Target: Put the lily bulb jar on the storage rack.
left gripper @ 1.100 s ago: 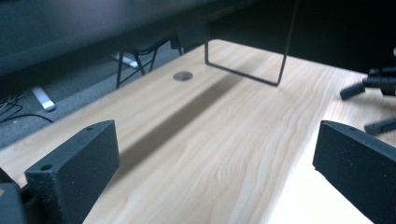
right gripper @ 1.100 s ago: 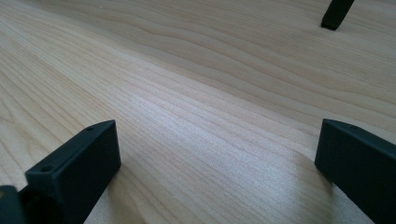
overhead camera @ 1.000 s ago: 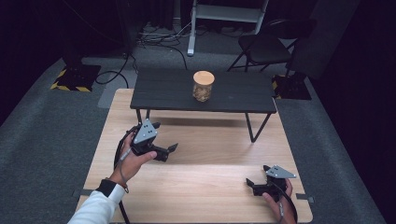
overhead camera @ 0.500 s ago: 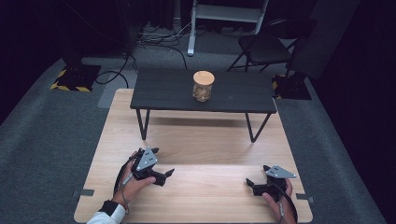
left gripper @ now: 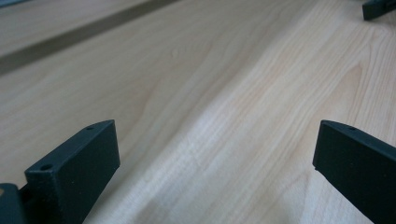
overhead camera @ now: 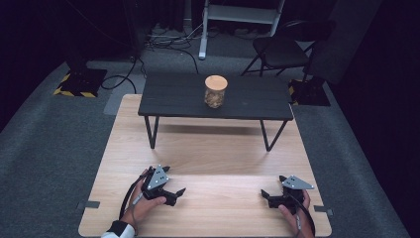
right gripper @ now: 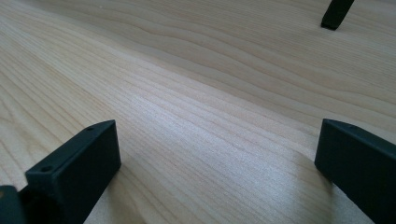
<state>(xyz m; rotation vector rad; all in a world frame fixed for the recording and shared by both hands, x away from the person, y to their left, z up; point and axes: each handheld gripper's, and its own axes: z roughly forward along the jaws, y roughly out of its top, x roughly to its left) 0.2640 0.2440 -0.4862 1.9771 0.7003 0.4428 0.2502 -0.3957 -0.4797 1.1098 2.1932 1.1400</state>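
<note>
High view shows a glass jar (overhead camera: 216,96) with a cork lid (overhead camera: 216,81) standing mid-way on the small black table (overhead camera: 168,101); likely rigid, smooth, breakable, best gripped across its body. Well apart, left hand-held gripper (overhead camera: 174,184) and right hand-held gripper (overhead camera: 271,187) rest wide-jawed, empty, on the wooden floor board (overhead camera: 218,148).

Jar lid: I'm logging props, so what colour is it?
The lid is light tan, like cork or wood; the high view shows it best.

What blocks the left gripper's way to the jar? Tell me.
Nothing visible on the wooden surface lies between them. But the jar stands up on the black table, whose near edge faces the left gripper, so the gripper must rise over it.
</note>
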